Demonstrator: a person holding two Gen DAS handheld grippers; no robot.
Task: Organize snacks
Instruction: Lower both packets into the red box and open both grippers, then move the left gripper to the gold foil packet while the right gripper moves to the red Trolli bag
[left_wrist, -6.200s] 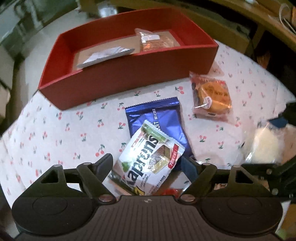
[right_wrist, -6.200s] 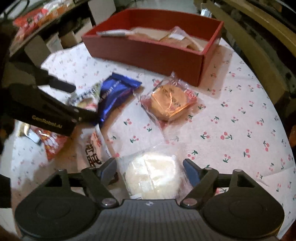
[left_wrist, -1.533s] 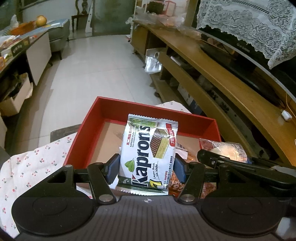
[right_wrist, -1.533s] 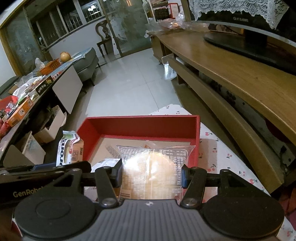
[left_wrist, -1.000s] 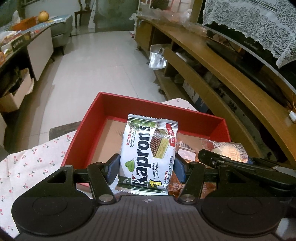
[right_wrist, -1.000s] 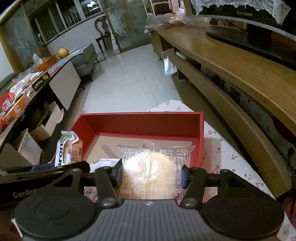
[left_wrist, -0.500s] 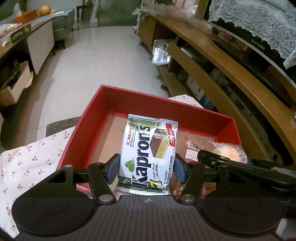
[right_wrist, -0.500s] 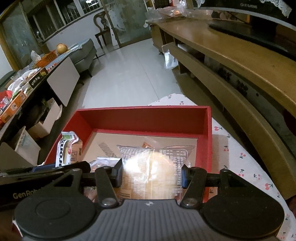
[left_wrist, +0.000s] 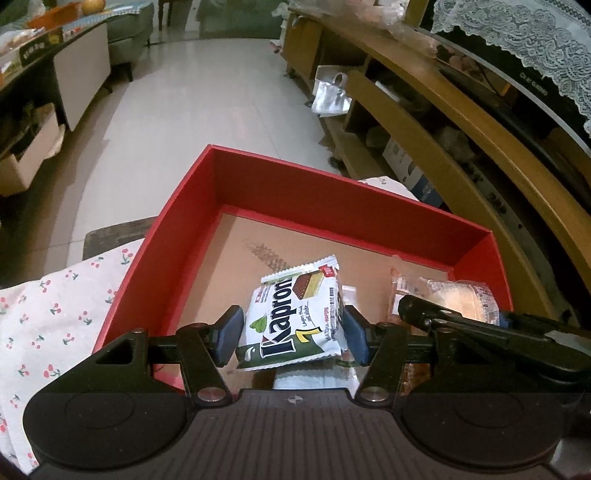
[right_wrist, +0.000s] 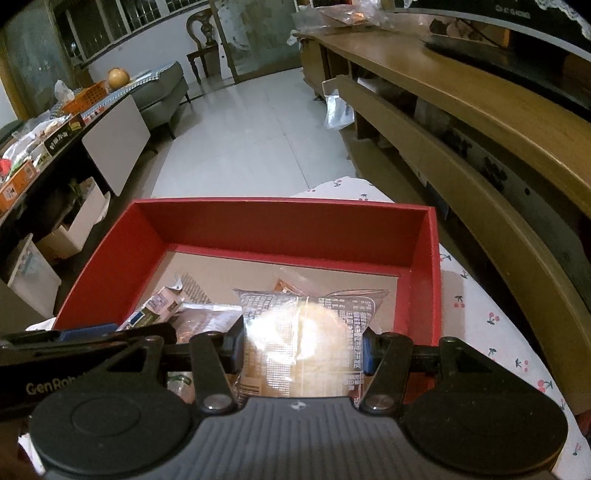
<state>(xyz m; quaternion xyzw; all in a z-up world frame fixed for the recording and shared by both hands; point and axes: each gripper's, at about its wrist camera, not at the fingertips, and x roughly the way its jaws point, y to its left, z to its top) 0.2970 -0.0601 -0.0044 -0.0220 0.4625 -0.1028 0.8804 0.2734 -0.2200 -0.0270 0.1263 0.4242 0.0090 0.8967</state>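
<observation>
Both tools are sinking over the red box (left_wrist: 192, 206), left tool (left_wrist: 291, 334) slackening around the tilting, slippery wafer packet (left_wrist: 295, 314), right tool (right_wrist: 303, 350) clamping the soft clear-wrapped cake (right_wrist: 306, 332) by its edges.

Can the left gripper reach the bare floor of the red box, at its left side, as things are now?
Probably yes. The left gripper hangs over the red box, whose top is open, and nothing covers the left floor. The wafer pack lies between its fingers.
</observation>
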